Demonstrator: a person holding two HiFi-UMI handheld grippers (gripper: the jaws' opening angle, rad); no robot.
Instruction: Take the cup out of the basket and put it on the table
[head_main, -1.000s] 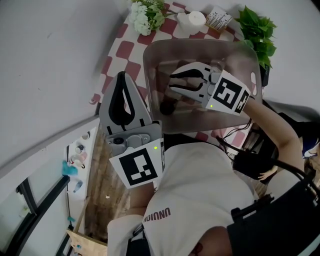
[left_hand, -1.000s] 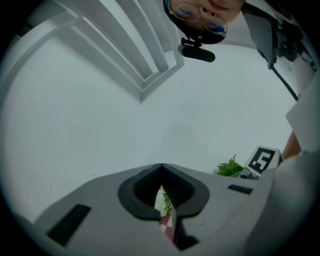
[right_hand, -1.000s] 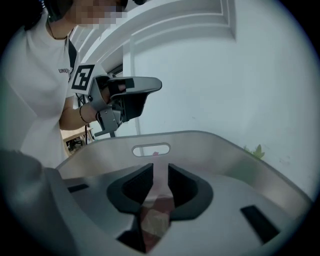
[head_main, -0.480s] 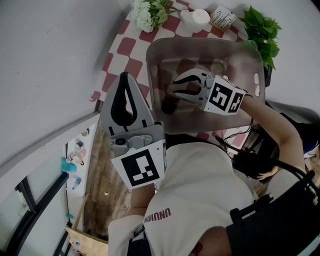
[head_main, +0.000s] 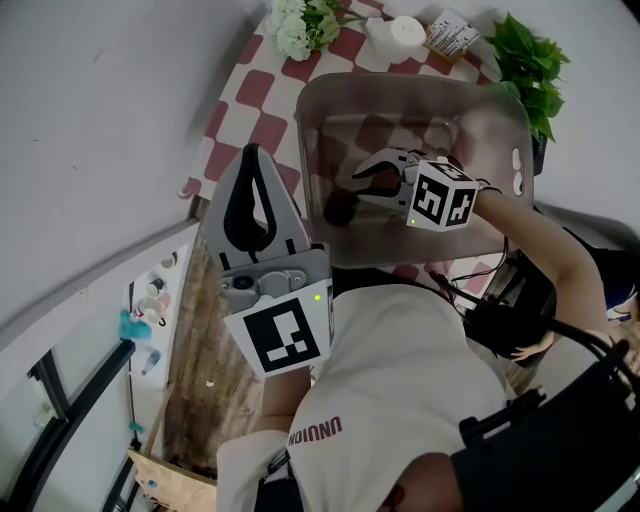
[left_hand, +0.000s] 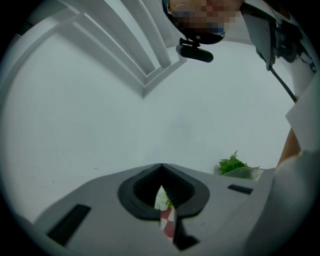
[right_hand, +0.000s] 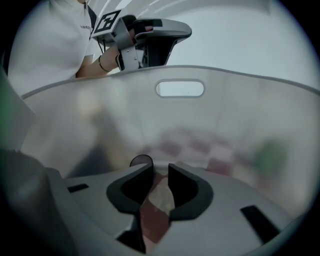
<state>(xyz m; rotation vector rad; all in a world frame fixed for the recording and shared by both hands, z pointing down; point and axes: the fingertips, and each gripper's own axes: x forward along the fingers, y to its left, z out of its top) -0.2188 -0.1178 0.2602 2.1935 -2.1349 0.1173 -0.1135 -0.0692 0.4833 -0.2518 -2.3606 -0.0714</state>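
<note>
While our left gripper (head_main: 251, 152) hung outside with jaws together, we held our right gripper (head_main: 362, 186) in the basket (head_main: 400, 82), jaws narrowly apart, empty, beside the cup (head_main: 340, 208).

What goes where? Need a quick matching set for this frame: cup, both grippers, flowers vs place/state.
Things:
1. cup
2. left gripper
3. right gripper
4. white flowers

Place or state:
A. outside the basket, jaws shut
B. on the checked tablecloth, beyond the basket's far corner
C. inside the basket, jaws apart
D. dark, on the basket's floor

Pairs: 1-D, 2-A, 3-C, 4-B
</note>
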